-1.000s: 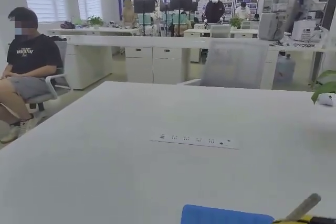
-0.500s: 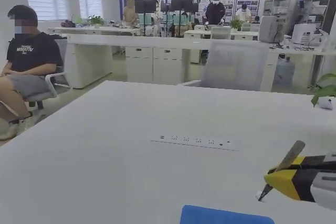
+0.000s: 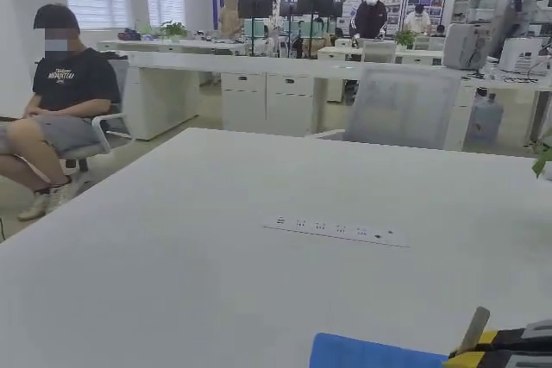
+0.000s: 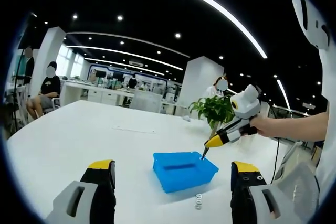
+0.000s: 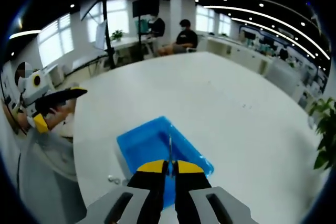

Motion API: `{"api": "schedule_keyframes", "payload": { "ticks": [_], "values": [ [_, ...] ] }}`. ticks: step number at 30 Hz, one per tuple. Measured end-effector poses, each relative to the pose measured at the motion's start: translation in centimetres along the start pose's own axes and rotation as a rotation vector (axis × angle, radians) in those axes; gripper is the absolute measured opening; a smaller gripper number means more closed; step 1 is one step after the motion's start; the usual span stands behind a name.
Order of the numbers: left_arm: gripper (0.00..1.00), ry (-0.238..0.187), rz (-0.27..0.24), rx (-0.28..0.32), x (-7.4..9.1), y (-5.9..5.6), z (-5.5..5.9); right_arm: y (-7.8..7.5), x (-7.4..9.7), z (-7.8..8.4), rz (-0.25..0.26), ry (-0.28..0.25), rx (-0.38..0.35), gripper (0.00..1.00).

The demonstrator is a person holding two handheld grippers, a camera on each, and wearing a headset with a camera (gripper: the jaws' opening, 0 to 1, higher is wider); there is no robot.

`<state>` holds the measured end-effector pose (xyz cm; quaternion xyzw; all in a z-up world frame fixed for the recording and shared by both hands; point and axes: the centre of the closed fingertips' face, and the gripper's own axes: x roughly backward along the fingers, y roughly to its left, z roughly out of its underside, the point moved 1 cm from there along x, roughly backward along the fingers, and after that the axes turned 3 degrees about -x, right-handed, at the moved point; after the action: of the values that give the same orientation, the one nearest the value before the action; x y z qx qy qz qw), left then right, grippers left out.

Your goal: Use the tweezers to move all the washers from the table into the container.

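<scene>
A blue container (image 4: 184, 170) stands on the white table (image 4: 79, 145). My right gripper (image 5: 169, 167) is shut on thin metal tweezers (image 5: 170, 153), whose tips point down over the container (image 5: 152, 148). From the left gripper view the right gripper (image 4: 231, 132) hovers above the container's far right corner. Whether the tweezers (image 4: 203, 155) hold a washer is too small to tell. Two small washers (image 4: 199, 199) lie on the table just in front of the container, and they show as washers (image 5: 111, 178) in the right gripper view. My left gripper (image 4: 173, 165) is open wide, short of the container.
A power strip (image 3: 336, 231) is set into the table's middle. A potted plant (image 4: 215, 109) stands beyond the container. A person (image 3: 65, 96) sits on a chair at the far left. Desks and chairs fill the room behind.
In the head view the right gripper with the tweezers has dropped from mid-right to the bottom right edge. The head camera has shifted slightly.
</scene>
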<state>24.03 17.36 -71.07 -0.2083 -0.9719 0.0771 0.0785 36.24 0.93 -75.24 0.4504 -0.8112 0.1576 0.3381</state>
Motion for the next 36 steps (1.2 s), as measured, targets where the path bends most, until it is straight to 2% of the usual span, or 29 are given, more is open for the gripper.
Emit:
{"api": "schedule_keyframes", "payload": {
  "ticks": [2, 7, 19, 25, 29, 36],
  "values": [
    [0.93, 0.007, -0.001, -0.002, 0.0, 0.0, 0.1, -0.3, -0.7, 1.1, -0.001, 0.027, -0.014, 0.02],
    [0.92, 0.010, -0.002, 0.002, 0.0, 0.1, 0.2, -0.6, -1.9, 2.4, -0.001, 0.043, -0.025, 0.03],
    [0.91, 0.037, -0.002, 0.000, 0.0, 0.0, 0.5, -0.8, -3.4, 3.9, -0.002, 0.057, -0.024, 0.03],
    [0.90, 0.042, -0.004, 0.002, 0.0, 0.1, 0.6, -0.7, -3.4, 3.7, 0.000, 0.038, -0.018, 0.04],
    [0.90, 0.048, -0.003, -0.003, 0.0, 0.1, 0.7, -0.4, -2.7, 3.3, 0.003, 0.020, -0.021, 0.03],
    [0.89, 0.055, 0.000, -0.006, 0.0, 0.1, 0.9, 1.7, -0.6, 1.3, -0.021, -0.035, -0.015, 0.03]
  ]
}}
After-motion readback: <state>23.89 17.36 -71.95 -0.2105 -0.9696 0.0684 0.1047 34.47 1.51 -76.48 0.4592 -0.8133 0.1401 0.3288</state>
